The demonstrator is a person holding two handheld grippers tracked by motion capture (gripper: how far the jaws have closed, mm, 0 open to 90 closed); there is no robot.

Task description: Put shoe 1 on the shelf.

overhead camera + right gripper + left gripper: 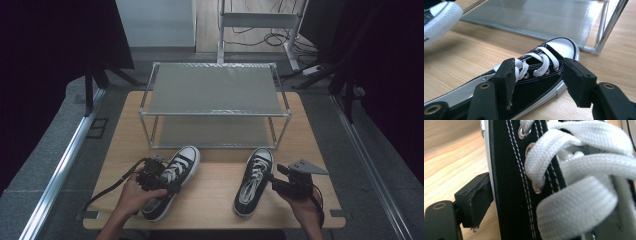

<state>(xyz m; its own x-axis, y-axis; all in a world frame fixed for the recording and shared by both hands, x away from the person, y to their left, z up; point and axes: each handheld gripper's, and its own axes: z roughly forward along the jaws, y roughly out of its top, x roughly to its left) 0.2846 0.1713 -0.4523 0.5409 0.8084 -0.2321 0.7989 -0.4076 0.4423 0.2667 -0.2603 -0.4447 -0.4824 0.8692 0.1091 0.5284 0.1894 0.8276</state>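
**Two sneakers, two tongs, one counter**

Left tongs (167,181) clamped on the laced side of the left sneaker (176,175), toe raised toward the shelf rack (216,113). Right tongs (272,181) parted around the side wall of the right sneaker (254,181), flat on the counter (210,192); pad contact impossible to tell.

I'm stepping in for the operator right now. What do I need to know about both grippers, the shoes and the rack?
Left gripper: shut on the left shoe, jaws clamping its laced side; the toe looks lifted off the table.
Right gripper: open, jaws straddling the right shoe at its laces, not pressing.
Right shoe lies flat on the table, toe toward the rack.
Done: left shoe gripped.
Left: probably both shoes still go onto the rack; its shelves are bare. Close on the right shoe first.
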